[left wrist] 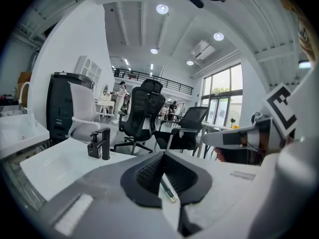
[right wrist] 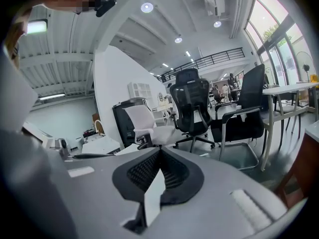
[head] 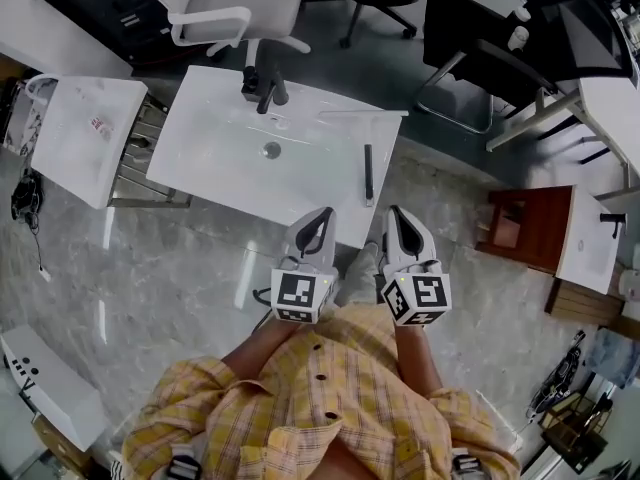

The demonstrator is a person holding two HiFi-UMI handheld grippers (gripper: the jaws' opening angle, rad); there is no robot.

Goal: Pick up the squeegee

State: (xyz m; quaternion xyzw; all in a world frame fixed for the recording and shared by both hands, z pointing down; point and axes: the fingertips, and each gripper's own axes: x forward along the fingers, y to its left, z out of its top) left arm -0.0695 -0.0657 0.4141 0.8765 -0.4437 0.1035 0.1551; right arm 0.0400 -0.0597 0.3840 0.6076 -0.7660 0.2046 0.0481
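Note:
The squeegee (head: 368, 173) lies on the white basin top (head: 220, 168) near its right edge, dark handle pointing toward me and pale blade across the far end. My left gripper (head: 324, 214) hovers at the basin's near edge, left of the handle, jaws shut and holding nothing. In the left gripper view the handle's end (left wrist: 168, 189) shows just beyond the closed jaws (left wrist: 163, 154). My right gripper (head: 393, 212) is beside it, just off the basin's near right corner, also shut and holding nothing (right wrist: 160, 149). Both stop short of the squeegee.
A black faucet (head: 262, 83) stands at the basin's far side, with a drain (head: 271, 150) in the middle. A second white basin (head: 85, 138) sits to the left, and a red-brown cabinet (head: 530, 228) to the right. Office chairs (head: 235, 8) stand beyond.

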